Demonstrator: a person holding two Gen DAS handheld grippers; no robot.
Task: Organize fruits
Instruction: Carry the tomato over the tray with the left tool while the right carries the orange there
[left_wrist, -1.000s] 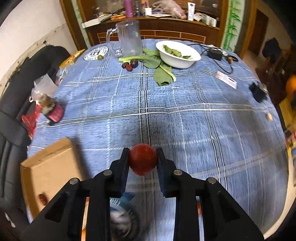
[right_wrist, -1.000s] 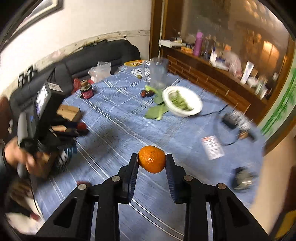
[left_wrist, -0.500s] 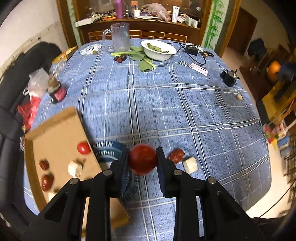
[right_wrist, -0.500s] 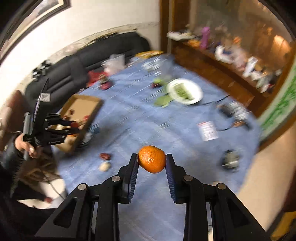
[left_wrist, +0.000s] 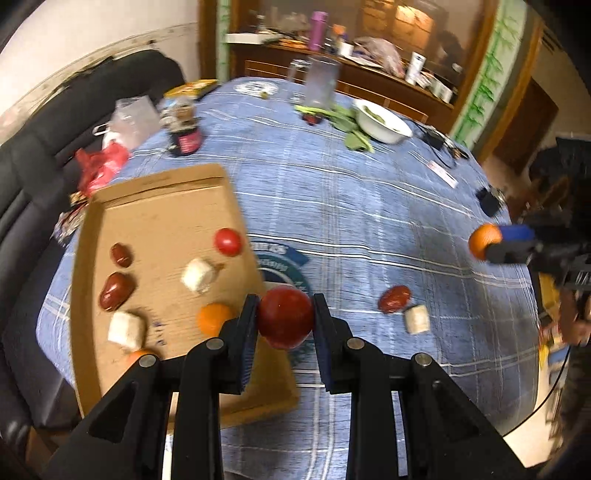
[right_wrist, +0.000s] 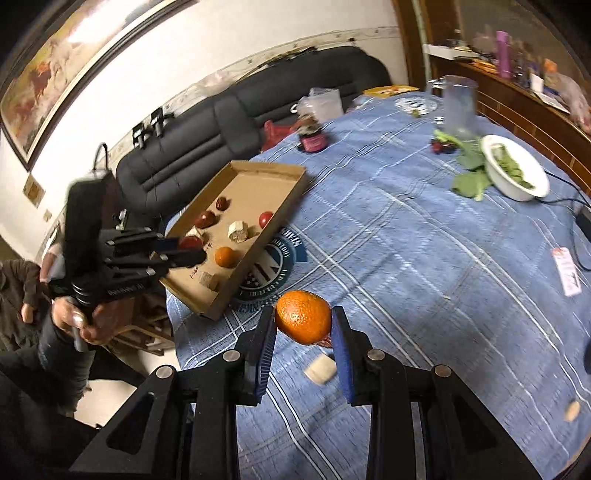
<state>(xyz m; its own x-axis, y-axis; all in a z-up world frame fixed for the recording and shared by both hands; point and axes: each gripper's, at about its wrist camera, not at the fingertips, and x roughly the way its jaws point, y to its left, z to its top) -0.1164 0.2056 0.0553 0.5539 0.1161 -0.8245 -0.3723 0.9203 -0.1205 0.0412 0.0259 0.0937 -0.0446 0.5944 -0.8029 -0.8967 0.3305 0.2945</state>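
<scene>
Blue checked tablecloth (left_wrist: 369, 206) — left gripper (left_wrist: 285, 319) fingers pinch red tomato (left_wrist: 285, 316); right gripper (right_wrist: 303, 325) fingers pinch orange (right_wrist: 303, 321).

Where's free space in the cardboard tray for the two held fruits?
Cardboard tray: the far end, beyond the small red fruit and dark date, is bare. The near half is crowded around the white chunk and orange. The blue tablecloth mid-table is also open.

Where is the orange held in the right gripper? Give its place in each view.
Left wrist view: the orange sits at the far right edge, clamped in the right gripper.
Right wrist view: same orange sits at centre, low, between the pads.
Shared landmark: the cardboard tray.
</scene>
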